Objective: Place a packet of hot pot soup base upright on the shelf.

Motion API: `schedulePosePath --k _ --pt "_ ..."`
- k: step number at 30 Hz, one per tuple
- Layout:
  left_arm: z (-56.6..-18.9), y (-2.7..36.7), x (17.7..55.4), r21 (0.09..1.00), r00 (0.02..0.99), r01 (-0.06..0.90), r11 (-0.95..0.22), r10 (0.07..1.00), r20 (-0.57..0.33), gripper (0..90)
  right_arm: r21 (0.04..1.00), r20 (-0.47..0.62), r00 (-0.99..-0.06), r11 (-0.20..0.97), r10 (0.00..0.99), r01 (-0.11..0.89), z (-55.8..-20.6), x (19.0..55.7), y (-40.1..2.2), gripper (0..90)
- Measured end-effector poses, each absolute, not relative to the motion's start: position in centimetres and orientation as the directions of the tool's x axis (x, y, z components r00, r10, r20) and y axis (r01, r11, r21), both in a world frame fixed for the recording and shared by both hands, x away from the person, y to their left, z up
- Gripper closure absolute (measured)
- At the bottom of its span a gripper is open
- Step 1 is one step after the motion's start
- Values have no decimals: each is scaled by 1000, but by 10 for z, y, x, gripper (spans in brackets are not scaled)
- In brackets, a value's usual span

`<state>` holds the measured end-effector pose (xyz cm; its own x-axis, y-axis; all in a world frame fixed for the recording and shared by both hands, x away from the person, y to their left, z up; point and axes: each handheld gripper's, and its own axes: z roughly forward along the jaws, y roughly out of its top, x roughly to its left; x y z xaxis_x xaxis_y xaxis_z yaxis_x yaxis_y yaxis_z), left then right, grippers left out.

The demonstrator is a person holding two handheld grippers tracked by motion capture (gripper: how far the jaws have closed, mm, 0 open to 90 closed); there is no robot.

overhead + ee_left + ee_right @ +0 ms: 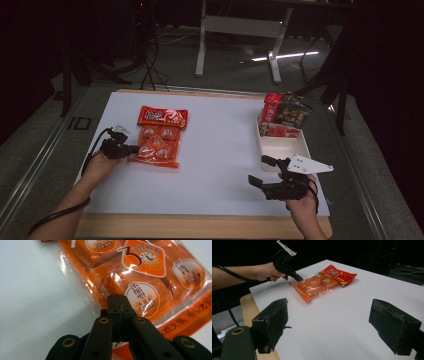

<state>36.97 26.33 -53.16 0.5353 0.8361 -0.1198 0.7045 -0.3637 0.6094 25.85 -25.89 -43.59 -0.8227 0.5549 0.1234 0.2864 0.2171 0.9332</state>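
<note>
An orange packet (157, 147) of several wrapped blocks lies flat on the white table, left of middle. A red packet (162, 117) rests against its far end. My left gripper (134, 148) comes in from the left with its jaws shut on the clear film at the orange packet's (147, 282) left edge. The left gripper (117, 303) tip overlaps that edge in its own view. In the right gripper view the left gripper (298, 278) touches the orange packet (317, 285) at its near corner. My right gripper (262, 172) stands open at the front right, nothing between its fingers (272, 322).
A white box (280, 147) stands at the right edge of the table. Red and dark packets (285, 115) stand in its far end. The table's wooden front edge (200, 227) runs along the bottom. A desk frame stands on the floor beyond the table.
</note>
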Motion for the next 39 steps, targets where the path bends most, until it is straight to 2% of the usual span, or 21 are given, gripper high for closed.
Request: schedulePosePath --k 8,26,39 --pt "-532 266 379 612 513 714 -340 849 -127 900 933 121 -822 219 557 286 -436 258 -260 153" --pt "-521 253 434 621 470 711 -330 880 -70 900 929 130 -823 222 553 296 -438 259 -260 153" --pt "-527 255 474 620 396 737 -269 915 -73 900 926 139 -821 222 554 306 -441 261 -262 153"
